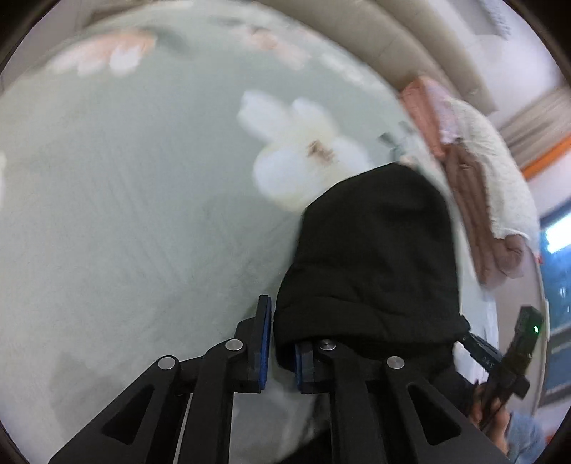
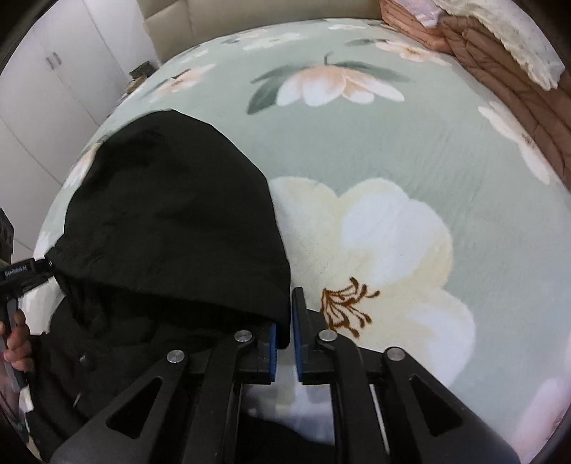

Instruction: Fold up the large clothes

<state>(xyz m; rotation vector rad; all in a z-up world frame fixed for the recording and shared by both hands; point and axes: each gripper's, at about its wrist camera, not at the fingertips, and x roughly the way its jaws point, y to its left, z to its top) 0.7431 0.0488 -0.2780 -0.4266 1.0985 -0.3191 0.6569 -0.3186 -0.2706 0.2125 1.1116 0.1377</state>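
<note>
Two grippers are seen over a bed covered by a pale green sheet printed with large white and peach flowers. A black hooded coat is laid on the near part of the bed, its hood spread flat toward the middle of the sheet and its body trailing toward the near edge.

The right gripper is positioned at the hood's right edge. Its jaws are nearly pressed together, and a fold of the hood's hem is pinched between the blue pads. The left gripper is positioned at the opposite edge of the hood. Its jaws are narrowly parted; black cloth is draped over the right finger and into the gap, but whether it is actually clamped cannot be told. The left view is blurred.

In the right view, the left tool is seen at the left border, held by a hand.

A stack of folded quilts, pink, brown and cream, is piled along the far right side of the bed. A beige padded headboard is seen behind the bed, and white cabinet doors stand to the left of it.
</note>
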